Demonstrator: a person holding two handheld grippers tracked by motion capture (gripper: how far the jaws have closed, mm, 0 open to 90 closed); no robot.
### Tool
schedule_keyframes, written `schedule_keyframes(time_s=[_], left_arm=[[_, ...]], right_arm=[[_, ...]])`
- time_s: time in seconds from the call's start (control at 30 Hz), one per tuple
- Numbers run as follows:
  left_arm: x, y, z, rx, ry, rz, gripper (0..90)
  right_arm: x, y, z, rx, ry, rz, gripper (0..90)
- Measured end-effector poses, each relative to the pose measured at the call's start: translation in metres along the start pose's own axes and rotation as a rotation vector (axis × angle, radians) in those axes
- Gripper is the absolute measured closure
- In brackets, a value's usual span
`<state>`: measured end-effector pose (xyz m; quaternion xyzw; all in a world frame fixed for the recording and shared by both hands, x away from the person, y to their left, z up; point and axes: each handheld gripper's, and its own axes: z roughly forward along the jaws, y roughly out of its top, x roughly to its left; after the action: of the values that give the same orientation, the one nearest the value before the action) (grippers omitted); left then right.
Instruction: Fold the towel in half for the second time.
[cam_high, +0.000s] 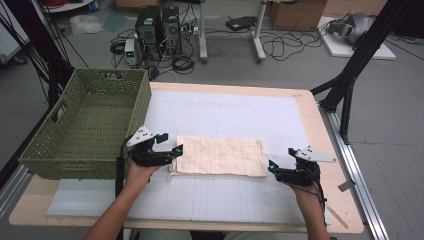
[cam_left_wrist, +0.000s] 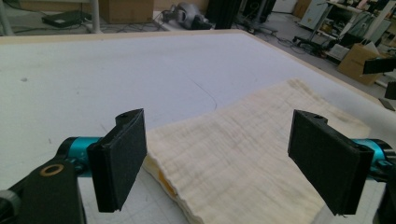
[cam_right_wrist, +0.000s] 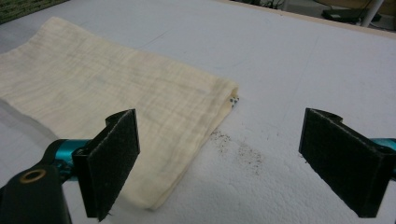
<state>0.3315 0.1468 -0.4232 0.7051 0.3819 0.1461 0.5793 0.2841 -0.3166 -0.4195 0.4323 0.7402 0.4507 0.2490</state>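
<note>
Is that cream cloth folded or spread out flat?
Folded. The cloth shows stacked layers at its edge by the left gripper, and a doubled edge in the right gripper view.

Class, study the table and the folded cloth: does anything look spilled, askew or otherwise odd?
Yes. Dark specks lie scattered on the white mat just beside the folded cream cloth's corner, like spilled grit. The cloth itself lies flat, though its layered edges do not line up exactly. Both tools are open.

A folded cream cloth (cam_high: 220, 156) lies flat on the white mat (cam_high: 225, 115).
</note>
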Motion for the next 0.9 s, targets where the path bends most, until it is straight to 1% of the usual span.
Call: schedule_keyframes(time_s=[0.1,0.17,0.2,0.23,0.3,0.33,0.4,0.47,0.5,0.53,0.6,0.63,0.67,0.7,0.73,0.77,0.8,0.9], left_arm=[[0.000,0.000,0.004,0.013,0.003,-0.006,20.0],[0.001,0.001,0.006,0.020,0.000,-0.025,20.0],[0.002,0.002,0.008,0.029,-0.018,-0.048,20.0],[0.001,0.004,0.010,0.036,-0.026,-0.056,20.0],[-0.001,0.009,0.014,0.044,-0.031,-0.031,19.9],[-0.002,0.011,0.016,0.039,-0.027,-0.027,20.0],[-0.002,0.015,0.022,0.048,-0.025,-0.017,20.0],[-0.001,0.020,0.027,0.067,-0.006,0.006,20.6],[0.000,0.022,0.030,0.070,-0.002,0.013,21.2],[0.002,0.024,0.032,0.071,0.000,0.013,22.1],[0.009,0.027,0.037,0.096,0.007,-0.011,25.6],[0.012,0.028,0.039,0.102,0.013,-0.023,28.8],[0.014,0.029,0.042,0.107,0.023,-0.026,30.1],[0.016,0.029,0.044,0.101,0.037,-0.023,30.3],[0.020,0.030,0.049,0.121,0.044,-0.028,32.1],[0.022,0.029,0.051,0.131,0.053,-0.025,33.7],[0.024,0.029,0.054,0.141,0.070,-0.024,33.8],[0.030,0.024,0.063,0.177,0.101,-0.024,35.4]], right_arm=[[0.000,0.000,0.000,0.006,0.007,-0.014,11.6],[0.001,-0.001,-0.001,0.005,0.009,-0.007,11.7],[0.001,-0.001,-0.001,0.003,0.008,-0.008,11.7],[0.001,0.000,-0.001,0.001,0.009,-0.004,11.6],[0.000,0.000,-0.001,0.000,0.015,-0.001,11.7],[0.000,0.000,0.000,0.001,0.015,-0.003,11.7],[0.000,0.000,0.000,-0.002,0.017,0.000,11.7],[0.000,0.000,0.000,-0.002,0.017,0.000,11.7],[0.001,0.000,-0.001,-0.002,0.019,0.007,11.7],[0.000,0.000,-0.001,-0.003,0.018,0.000,11.7],[-0.001,0.000,0.000,-0.005,0.018,-0.002,11.7],[-0.001,0.000,0.000,-0.003,0.020,-0.003,11.7],[0.000,0.000,0.000,0.000,0.021,0.000,11.7],[0.000,0.000,0.001,0.000,0.020,-0.002,11.7],[0.000,0.000,0.001,0.001,0.022,-0.004,11.7],[0.000,0.000,0.002,0.003,0.023,-0.005,11.7],[0.000,0.000,0.002,0.006,0.024,-0.004,11.7],[0.001,0.000,0.003,0.004,0.027,-0.003,11.7]])
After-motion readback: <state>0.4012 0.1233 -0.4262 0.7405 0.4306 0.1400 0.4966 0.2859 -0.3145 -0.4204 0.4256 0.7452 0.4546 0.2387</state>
